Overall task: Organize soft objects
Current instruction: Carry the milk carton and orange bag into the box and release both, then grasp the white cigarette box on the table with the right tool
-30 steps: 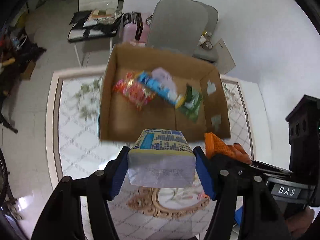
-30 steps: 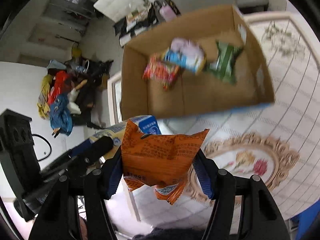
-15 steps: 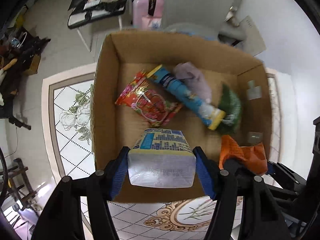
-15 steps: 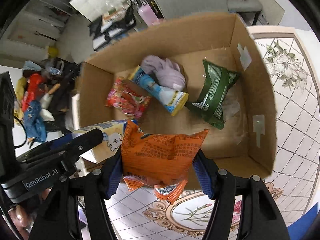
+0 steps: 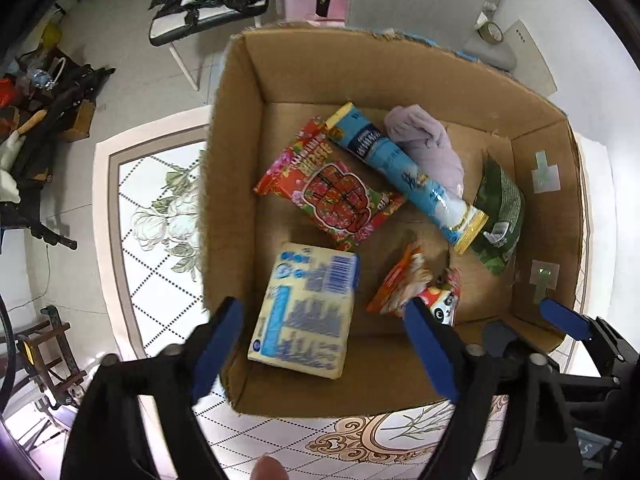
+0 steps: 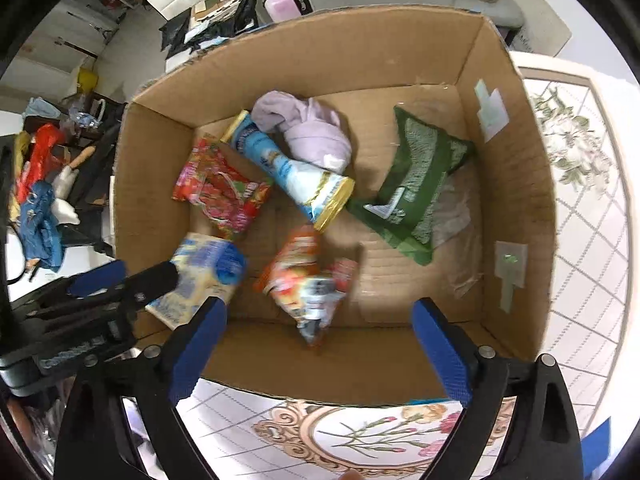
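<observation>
**Both grippers wide, empty, over box**

Left gripper (image 5: 324, 344) spread wide, nothing btwn pads, at 6 o'clock edge of cardboard box (image 5: 236, 168). Yellow tissue pack (image 5: 306, 308) blurred, inside box near 7 o'clock. Right gripper (image 6: 316, 348) also wide, empty. Orange snack bag (image 6: 304, 280) blurred, near box centre, w/ red floral bag (image 6: 222, 192) at 10, blue tube pack (image 6: 292, 172), lilac cloth (image 6: 308, 128) at 12, green bag (image 6: 416, 184) at 2.

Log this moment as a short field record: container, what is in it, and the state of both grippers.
container: cardboard box on patterned table
contents: yellow pack, orange packet, red packet, blue tube, lilac cloth, green packet
left gripper: open, over yellow pack
right gripper: open, over orange packet
</observation>
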### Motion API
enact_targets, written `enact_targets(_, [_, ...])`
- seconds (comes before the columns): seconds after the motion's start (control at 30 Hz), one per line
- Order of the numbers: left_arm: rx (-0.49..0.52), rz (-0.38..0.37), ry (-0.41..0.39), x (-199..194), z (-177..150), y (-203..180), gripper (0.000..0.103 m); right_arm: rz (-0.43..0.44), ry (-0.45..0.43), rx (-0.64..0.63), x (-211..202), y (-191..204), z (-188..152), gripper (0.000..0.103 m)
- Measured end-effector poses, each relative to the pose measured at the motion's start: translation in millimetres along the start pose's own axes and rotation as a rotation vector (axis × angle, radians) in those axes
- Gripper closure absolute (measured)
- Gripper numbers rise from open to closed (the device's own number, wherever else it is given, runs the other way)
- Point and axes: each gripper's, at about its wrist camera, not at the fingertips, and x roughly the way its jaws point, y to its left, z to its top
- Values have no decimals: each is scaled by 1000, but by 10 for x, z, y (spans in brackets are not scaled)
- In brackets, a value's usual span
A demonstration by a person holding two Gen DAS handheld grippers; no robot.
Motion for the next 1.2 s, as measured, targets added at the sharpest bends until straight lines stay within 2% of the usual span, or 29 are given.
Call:
enact_targets(0.17, [-17,21,-67,-136,-138,67,13,-94,-28,-39,-80,4,-104,3])
enact_targets(0.3, [-22,51,-136,-270,-283,113,11,-127,-46,-48,-156,-14,-226,2])
enact_targets(0.47, [-15,82,-224,-481,-469,121,11,-175,-121,-46,-344,3,-394,3])
enact_targets(0.6, [-6,102,-294,-686,-623,119,11,-181,-191,-32,-571,16,-523,2])
enact_targets(0.8, [-29,88,-376,-961,-832,222,11,-76,-230,-6,-818,119,-732,2])
enact_targets(0.93, [-66,100,-394,-1044,-1031,442,11,27,-182,3,-753,270,-971,2])
enact_targets(1.1, [-111,231,-376,-885,-1331,812,11,111,-69,54,-270,524,-1268,2])
enact_targets(1.2, [-135,310,-304,-566,-1453,1044,11,141,5,107,120,658,-1339,3])
